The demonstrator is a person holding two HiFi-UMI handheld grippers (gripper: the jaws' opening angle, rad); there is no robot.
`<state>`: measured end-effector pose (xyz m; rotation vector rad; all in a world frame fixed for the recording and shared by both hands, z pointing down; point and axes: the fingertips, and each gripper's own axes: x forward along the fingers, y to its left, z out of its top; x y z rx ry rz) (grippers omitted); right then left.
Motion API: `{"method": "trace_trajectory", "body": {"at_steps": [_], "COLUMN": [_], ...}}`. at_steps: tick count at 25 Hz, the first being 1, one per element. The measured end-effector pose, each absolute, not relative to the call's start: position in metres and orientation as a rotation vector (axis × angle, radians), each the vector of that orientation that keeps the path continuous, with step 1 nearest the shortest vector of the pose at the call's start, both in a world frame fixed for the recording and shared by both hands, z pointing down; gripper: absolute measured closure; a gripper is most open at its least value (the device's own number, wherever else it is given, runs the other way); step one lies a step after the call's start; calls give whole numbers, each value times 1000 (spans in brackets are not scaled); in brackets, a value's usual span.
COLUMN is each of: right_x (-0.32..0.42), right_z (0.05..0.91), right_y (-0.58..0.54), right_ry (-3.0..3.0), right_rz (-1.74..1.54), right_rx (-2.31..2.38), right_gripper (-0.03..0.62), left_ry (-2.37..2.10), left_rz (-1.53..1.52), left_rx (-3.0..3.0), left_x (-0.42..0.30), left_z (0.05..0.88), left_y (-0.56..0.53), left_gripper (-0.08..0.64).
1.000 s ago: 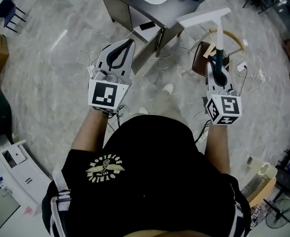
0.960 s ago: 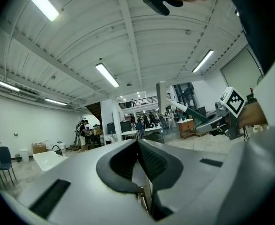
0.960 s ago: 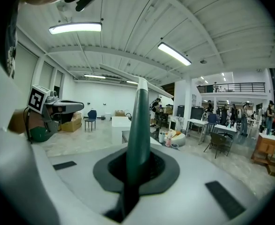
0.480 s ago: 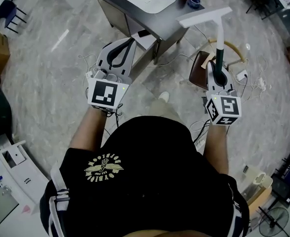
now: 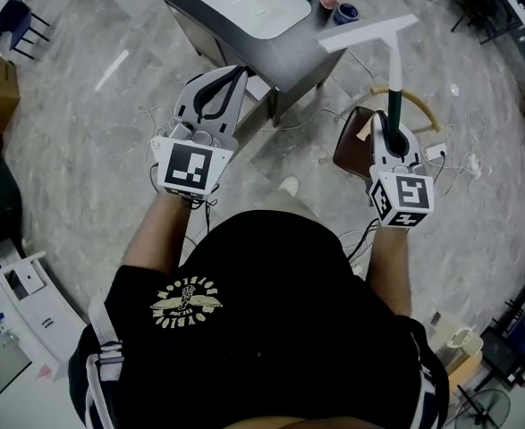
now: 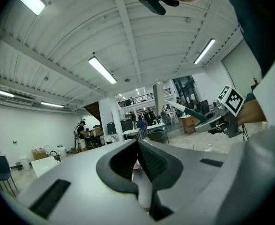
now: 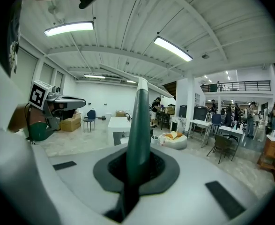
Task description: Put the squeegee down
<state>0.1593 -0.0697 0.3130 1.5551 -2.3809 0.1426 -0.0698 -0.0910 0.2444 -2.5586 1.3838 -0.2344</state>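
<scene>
Head view: the right tool (image 5: 390, 121) is clenched on the dark green grip of the squeegee (image 5: 394, 61), which is carried in the air and rests on nothing. The grip sits straight between the two jaws, and the white shaft runs on beyond their tips. In the right gripper view the green grip fills the gap between the dark pads and rises up the middle of the picture, with the ceiling behind it. Both forearms reach forward from the person's black shirt (image 5: 262, 329), side by side and well apart, each tool's marker cube turned up toward the camera. The left tool (image 5: 235, 73) is clenched with nothing in it, and the left gripper view shows its pad tips meeting. The squeegee's long axis carries on along the line of the right tool and points away from the person. Its white blade lies crosswise at the far end, slightly slanted, the left tip lower in the picture. That left tip overlaps the near corner of the dark grey surface (image 5: 289, 56), which holds a white basin (image 5: 249, 5). A brown chair (image 5: 351, 146) stands on the marble floor (image 5: 83, 150) just below the right tool.
</scene>
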Motion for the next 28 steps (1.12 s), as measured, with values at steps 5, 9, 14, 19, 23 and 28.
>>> {"method": "trace_trajectory", "body": {"at_steps": [5, 9, 14, 19, 23, 28], "right_x": [180, 193, 181, 169, 174, 178], "right_z": [320, 330, 350, 372, 372, 376], "right_y": [-103, -121, -162, -204, -204, -224], "right_ry": [-2404, -2418, -2434, -2420, -2415, -2401], "right_rz": [165, 176, 219, 243, 250, 280], "right_rx": [1512, 1467, 1419, 1390, 1387, 1404], "right_gripper": [565, 565, 565, 565, 565, 565], "left_ry": [1404, 1423, 1460, 1485, 1462, 1423], "left_rz": [-269, -290, -327, -345, -341, -322], "left_rx": [-2548, -2542, -2552, -2561, -2550, -2552], "left_x": [-43, -23, -30, -40, -30, -16], "left_z": [248, 254, 274, 292, 286, 281], "left_y": [-123, -137, -173, -216, -222, -252], "left_gripper": [535, 535, 535, 535, 535, 535]}}
